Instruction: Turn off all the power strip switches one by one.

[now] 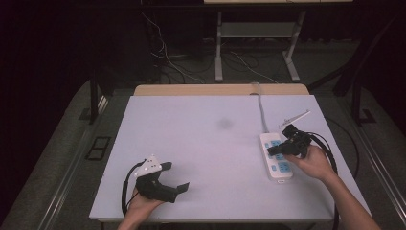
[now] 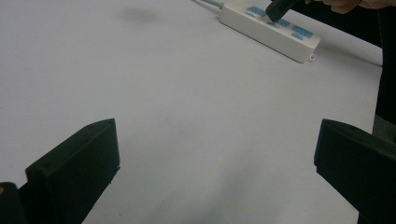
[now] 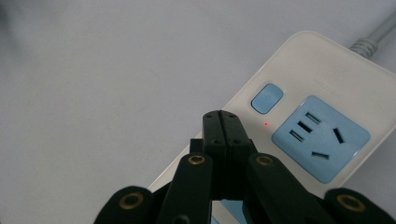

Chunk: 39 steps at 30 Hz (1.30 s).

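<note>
Black jaws of the left gripper [image 2: 215, 163] stand wide apart at the bottom of its own view, nothing between them, idle over bare white table [image 1: 206, 139] at lower left of the high view. Right gripper [image 3: 226, 122] has its jaws pressed together, holding nothing, tips poised over the power strip [image 3: 322, 107] just beside the blue switch button [image 3: 267, 98]; a tiny red light [image 3: 266, 124] glows near it. Strip lies at the right side of the high view, its cable [image 1: 262, 110] running to the table's far edge. Step in hand, I'd judge: pressing the switch. Next move needs the closed tips nudged up-right onto the button, then a push down.
</note>
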Tool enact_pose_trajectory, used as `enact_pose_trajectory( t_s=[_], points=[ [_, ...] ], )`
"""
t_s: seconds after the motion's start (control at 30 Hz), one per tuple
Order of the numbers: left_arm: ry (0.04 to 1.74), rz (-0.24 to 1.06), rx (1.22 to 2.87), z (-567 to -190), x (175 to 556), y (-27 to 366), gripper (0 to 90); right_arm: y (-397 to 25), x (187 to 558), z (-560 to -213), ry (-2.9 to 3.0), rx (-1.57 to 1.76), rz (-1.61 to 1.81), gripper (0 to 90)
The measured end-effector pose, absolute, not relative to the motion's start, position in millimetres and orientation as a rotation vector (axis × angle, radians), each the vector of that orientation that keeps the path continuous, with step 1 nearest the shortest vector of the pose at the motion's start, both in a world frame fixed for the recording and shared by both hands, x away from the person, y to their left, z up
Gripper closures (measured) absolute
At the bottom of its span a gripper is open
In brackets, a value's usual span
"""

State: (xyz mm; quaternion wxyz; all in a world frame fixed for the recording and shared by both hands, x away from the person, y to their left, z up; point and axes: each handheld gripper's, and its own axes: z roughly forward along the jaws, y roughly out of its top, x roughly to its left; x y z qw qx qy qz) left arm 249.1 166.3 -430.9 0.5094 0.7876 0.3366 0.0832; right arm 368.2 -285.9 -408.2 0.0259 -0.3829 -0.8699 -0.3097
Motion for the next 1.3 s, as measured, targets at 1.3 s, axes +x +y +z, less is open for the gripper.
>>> enact_pose_trajectory(
  t_s=[1.3],
  points=[
    [0.801,0.2,1.905,-430.5,247.0,163.9,0.0,-289.3,363.5,-415.4,-2.662,-1.222,-1.007,90.0]
  ],
)
